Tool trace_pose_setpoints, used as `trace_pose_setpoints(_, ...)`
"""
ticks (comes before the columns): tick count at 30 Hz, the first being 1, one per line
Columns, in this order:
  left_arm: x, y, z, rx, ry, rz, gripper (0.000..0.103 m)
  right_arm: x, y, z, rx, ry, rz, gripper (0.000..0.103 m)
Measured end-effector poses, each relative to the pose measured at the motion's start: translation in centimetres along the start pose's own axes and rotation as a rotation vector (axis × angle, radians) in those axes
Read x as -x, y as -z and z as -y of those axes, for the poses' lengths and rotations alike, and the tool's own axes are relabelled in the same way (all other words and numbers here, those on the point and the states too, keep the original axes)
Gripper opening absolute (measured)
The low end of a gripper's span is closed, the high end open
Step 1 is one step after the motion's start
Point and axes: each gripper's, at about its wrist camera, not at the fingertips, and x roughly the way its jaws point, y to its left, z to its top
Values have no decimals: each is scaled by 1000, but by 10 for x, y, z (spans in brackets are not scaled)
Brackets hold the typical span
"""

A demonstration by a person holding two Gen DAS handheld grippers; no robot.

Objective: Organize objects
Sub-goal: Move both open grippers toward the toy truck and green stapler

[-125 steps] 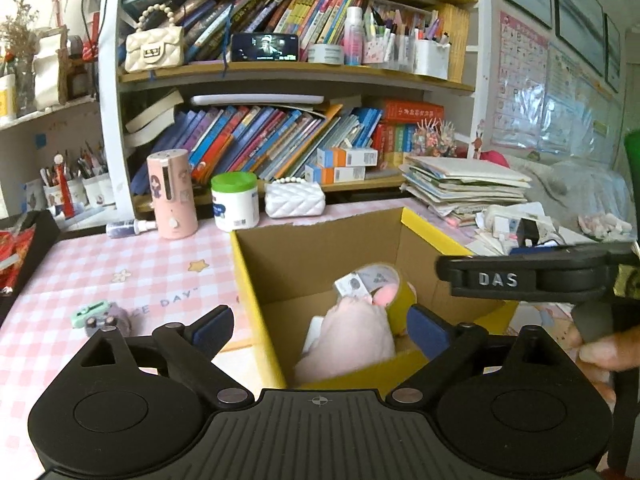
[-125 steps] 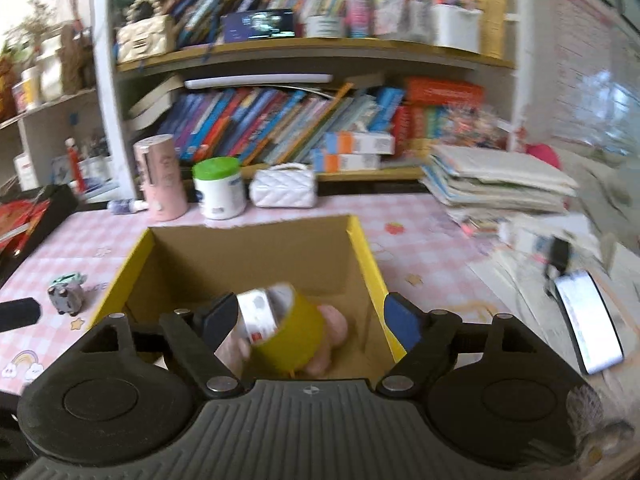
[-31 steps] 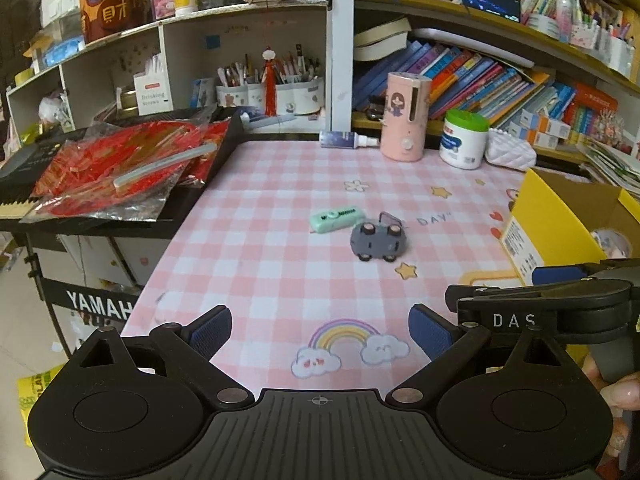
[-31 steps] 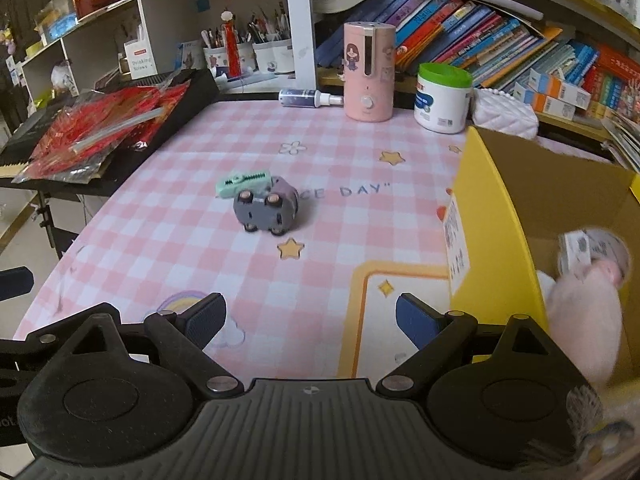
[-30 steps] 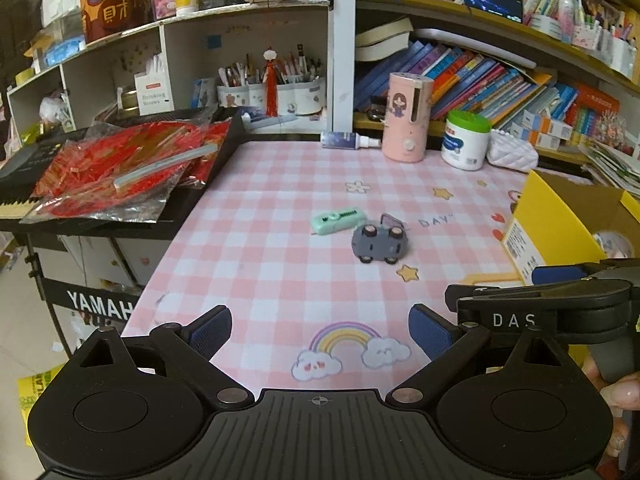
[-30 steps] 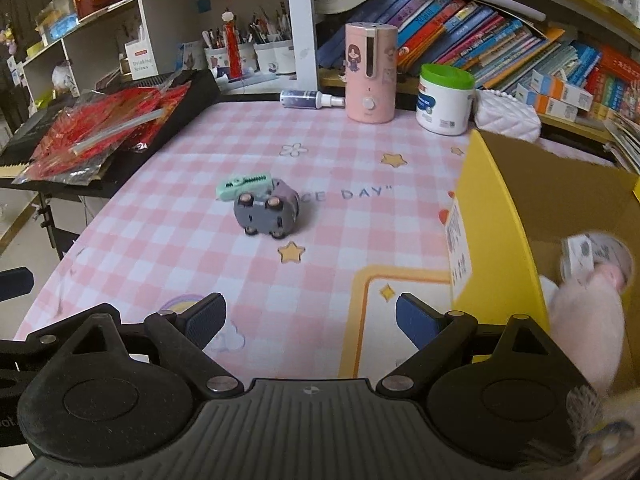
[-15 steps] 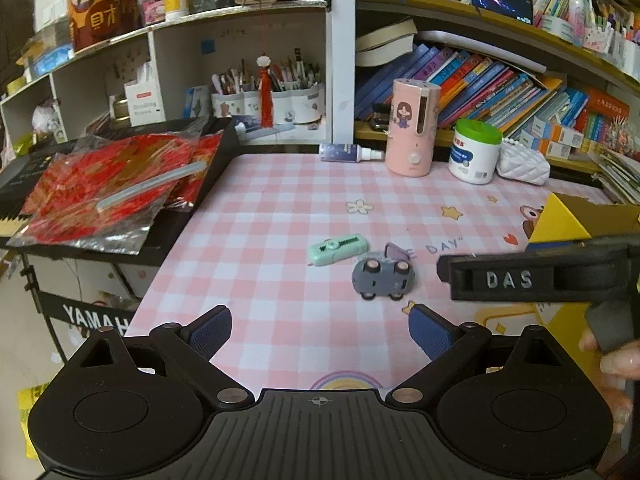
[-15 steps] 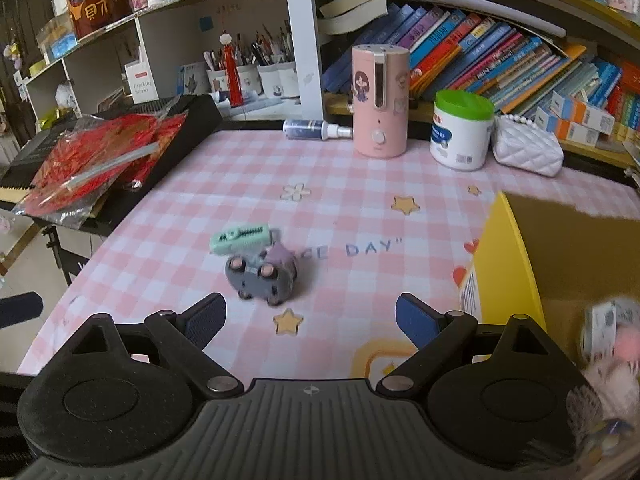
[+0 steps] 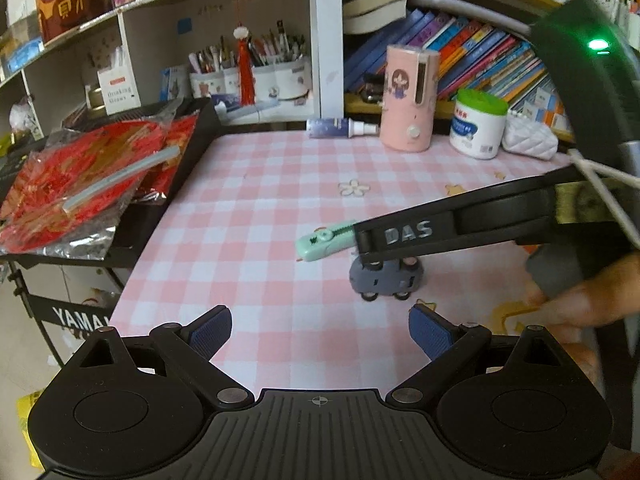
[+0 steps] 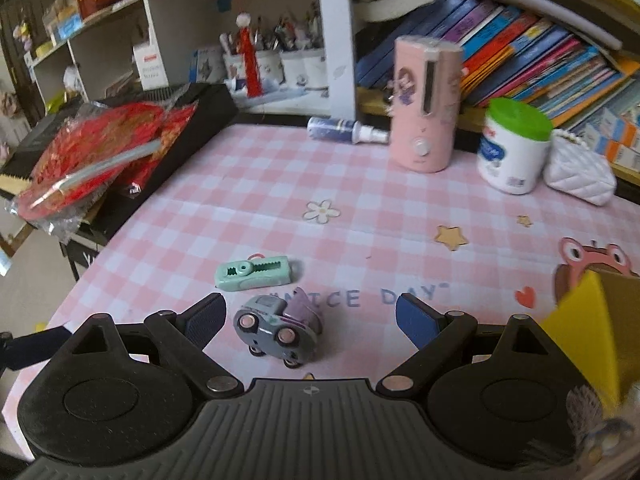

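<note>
A small grey toy car [image 10: 278,330] stands on the pink checked tablecloth [image 10: 280,200], between the open fingers of my right gripper [image 10: 308,320], nearer the left finger. A mint green utility knife [image 10: 252,273] lies just beyond it. In the left wrist view the toy car [image 9: 386,280] and the knife [image 9: 324,242] lie ahead of my open, empty left gripper [image 9: 320,330], partly hidden by the right gripper's black body [image 9: 460,228] above them. A corner of the yellow cardboard box [image 10: 592,320] shows at the right.
A pink cylinder device [image 10: 426,104], a green-lidded white jar [image 10: 514,146], a white quilted purse [image 10: 580,174] and a spray bottle [image 10: 346,128] stand along the back by the bookshelves. A black keyboard with red packets [image 10: 92,152] adjoins the table's left edge.
Both grippers have moved forward and down toward the toy car. The right gripper now straddles the car and crosses the left wrist view above it. The box has slid out to the right.
</note>
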Motion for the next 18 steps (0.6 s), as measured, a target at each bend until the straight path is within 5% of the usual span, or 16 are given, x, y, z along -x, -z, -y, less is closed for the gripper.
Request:
trace_pose_setpoints(10,-19,2,-8,8,-24,-53,97,-56,-2,-19,135,-61,-152,88)
trace_pose_setpoints(14,-23,1,-10,12,-29,-61,97,-67,-1,-19,148,-71,-193,66)
trace_pose_setpoints(18,-27,-3,-10,11,-30,-60,97,-63,-1,-14,138,-84,-183,63)
